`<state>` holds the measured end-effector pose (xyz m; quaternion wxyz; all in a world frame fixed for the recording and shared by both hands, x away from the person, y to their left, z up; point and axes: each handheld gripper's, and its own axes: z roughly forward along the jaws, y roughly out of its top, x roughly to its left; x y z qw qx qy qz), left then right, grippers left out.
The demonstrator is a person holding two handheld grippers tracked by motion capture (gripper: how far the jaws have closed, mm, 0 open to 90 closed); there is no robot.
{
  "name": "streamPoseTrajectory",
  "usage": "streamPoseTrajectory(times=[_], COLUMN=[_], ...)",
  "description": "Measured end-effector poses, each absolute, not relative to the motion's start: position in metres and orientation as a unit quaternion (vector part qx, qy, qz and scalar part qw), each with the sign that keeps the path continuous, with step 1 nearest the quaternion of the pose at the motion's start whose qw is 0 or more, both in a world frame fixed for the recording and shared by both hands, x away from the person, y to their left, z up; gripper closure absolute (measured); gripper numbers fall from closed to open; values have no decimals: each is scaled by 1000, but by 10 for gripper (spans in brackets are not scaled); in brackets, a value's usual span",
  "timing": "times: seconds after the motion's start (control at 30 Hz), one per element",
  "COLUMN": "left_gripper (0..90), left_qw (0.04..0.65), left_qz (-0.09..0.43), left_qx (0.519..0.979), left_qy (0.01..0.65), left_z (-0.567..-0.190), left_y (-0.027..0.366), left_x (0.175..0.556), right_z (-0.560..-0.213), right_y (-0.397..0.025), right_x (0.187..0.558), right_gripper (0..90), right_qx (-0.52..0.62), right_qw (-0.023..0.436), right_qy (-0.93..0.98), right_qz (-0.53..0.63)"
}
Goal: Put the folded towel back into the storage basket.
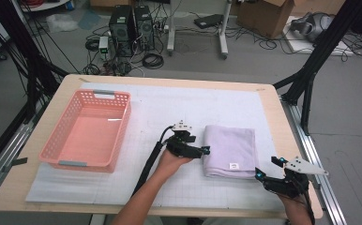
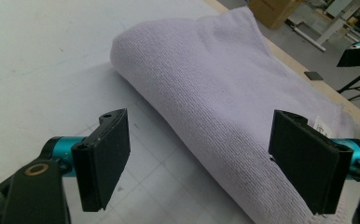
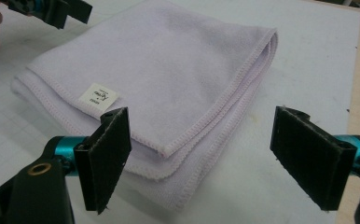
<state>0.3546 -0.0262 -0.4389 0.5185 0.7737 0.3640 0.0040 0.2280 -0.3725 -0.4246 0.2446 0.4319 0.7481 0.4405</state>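
Towel [image 1: 230,151] folded, lilac, lies between my spread left gripper [image 1: 206,151] and spread right gripper [image 1: 266,170]; I should pinch every layer at each edge.

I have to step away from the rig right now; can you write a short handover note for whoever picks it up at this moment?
Left gripper: open, jaws wide, at the left folded edge of the folded lilac cloth towel, holding nothing.
Right gripper: open, near the towel's near right corner, holding nothing.
Towel: lies folded on the white gridded mat, white label up.
Pink plastic mesh basket: on the mat's left, nothing in it.
Done: towel looks folded.
Left: likely grasp it and move it, perhaps into the basket.
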Motion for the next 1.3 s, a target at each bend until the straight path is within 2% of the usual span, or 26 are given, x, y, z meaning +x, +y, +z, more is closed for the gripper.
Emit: streamPoseTrajectory(times=[0.17, 0.5, 0.67, 0.83, 0.87, 0.9, 0.93, 0.97, 1.0, 1.03, 1.3], left_gripper=[209, 211, 253, 362, 404, 494, 494, 598, 598, 651, 723], left_qw=[509, 489, 481, 474, 474, 473, 471, 472, 474, 474, 503], left_qz=[-14, -13, -12, -14, -14, -14, -11, -7, -6, -6, 3], left_qx=[780, 785, 790, 795, 795, 799, 804, 807, 809, 808, 797], left_qy=[363, 380, 380, 378, 378, 371, 363, 354, 349, 350, 334], left_z=[-442, -448, -452, -452, -452, -452, -452, -451, -451, -451, -445], left_y=[-42, -62, -66, -67, -67, -68, -68, -69, -69, -68, -64], left_x=[358, 361, 361, 362, 362, 361, 360, 359, 358, 358, 355], right_z=[-425, -424, -424, -424, -424, -424, -424, -424, -424, -424, -424], right_y=[-373, -373, -373, -372, -372, -372, -372, -372, -372, -373, -375], right_x=[228, 227, 227, 227, 227, 227, 227, 227, 227, 227, 226], right_gripper=[190, 190, 190, 190, 190, 190, 190, 190, 190, 190, 190], right_qx=[432, 431, 431, 431, 431, 430, 430, 432, 432, 433, 435], right_qw=[242, 241, 240, 238, 238, 241, 241, 240, 240, 240, 241], right_qy=[747, 747, 746, 747, 747, 748, 748, 745, 745, 743, 741], right_qz=[442, 445, 447, 447, 447, 446, 446, 447, 447, 450, 451])
